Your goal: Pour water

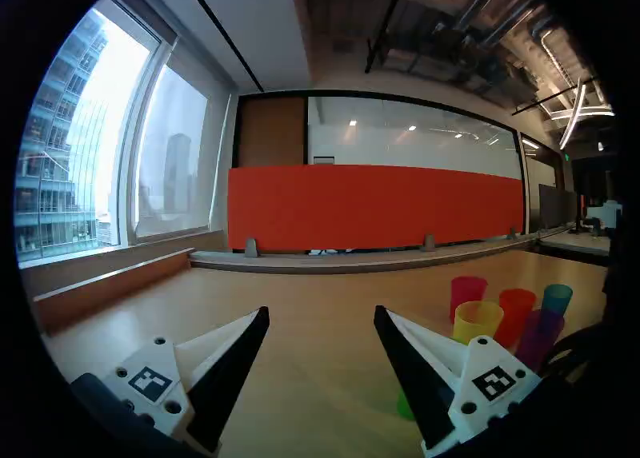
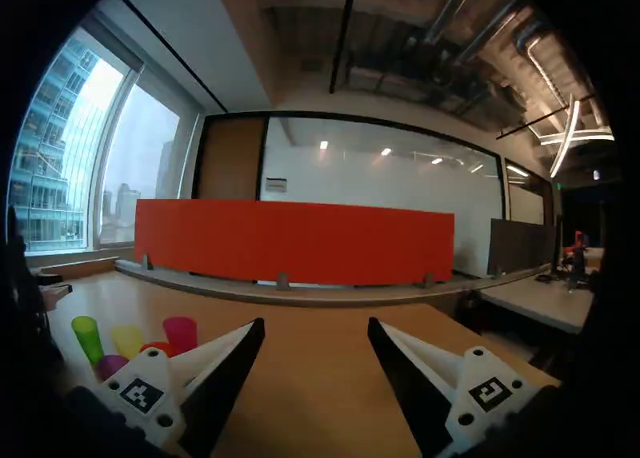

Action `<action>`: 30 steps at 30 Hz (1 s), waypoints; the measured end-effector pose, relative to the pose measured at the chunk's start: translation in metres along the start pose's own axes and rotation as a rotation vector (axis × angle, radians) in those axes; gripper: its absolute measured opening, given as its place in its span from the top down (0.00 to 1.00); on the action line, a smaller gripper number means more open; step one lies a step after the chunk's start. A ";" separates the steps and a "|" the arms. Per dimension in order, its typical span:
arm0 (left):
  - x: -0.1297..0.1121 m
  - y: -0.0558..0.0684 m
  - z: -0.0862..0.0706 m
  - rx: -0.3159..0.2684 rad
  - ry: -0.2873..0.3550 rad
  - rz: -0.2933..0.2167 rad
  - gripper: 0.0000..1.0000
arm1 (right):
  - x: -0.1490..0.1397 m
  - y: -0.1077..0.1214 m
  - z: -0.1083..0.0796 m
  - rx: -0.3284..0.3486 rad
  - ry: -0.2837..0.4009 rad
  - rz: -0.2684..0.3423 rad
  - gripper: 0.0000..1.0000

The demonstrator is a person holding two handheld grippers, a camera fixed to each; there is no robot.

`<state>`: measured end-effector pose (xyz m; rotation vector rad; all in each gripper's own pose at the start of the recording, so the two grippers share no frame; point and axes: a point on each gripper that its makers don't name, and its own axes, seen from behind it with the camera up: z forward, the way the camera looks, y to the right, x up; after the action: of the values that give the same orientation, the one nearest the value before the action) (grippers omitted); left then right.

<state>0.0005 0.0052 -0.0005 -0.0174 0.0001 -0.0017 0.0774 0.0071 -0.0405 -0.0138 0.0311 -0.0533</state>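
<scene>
Several coloured plastic cups stand grouped on the wooden table [image 1: 320, 362]. In the left gripper view they sit to the right: a pink cup [image 1: 467, 290], a yellow cup [image 1: 478, 320], an orange cup [image 1: 516, 310], a teal cup [image 1: 557, 298] and a purple cup [image 1: 541, 335]. My left gripper [image 1: 321, 310] is open and empty, left of the cups. In the right gripper view the green cup [image 2: 86, 338], yellow cup [image 2: 126, 340] and pink cup [image 2: 180, 332] stand at the lower left. My right gripper [image 2: 316, 322] is open, holding nothing, right of them.
An orange divider panel [image 1: 376, 206] runs along the table's far edge, with a glass wall behind it. Tall windows [image 1: 80, 162] line the left side. Another desk [image 2: 536, 298] with monitors stands to the right.
</scene>
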 end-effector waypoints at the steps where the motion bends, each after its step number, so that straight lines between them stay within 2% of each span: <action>1: 0.000 0.000 0.000 0.000 0.000 0.000 0.03 | 0.000 0.001 0.000 0.000 0.003 0.001 0.00; 9: 0.000 0.000 0.000 0.000 0.000 0.001 0.02 | -0.003 0.008 0.000 -0.001 0.018 0.013 0.00; 14: 0.000 0.000 0.000 0.000 0.000 0.000 0.02 | -0.014 0.003 0.005 0.017 0.011 0.028 0.00; 30: 0.000 0.000 0.000 0.000 0.000 0.001 0.03 | -0.033 -0.004 0.035 0.000 0.050 0.063 0.00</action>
<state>0.0003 0.0053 -0.0001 -0.0175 0.0002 -0.0011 0.0458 0.0053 -0.0040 -0.0116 0.0813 0.0091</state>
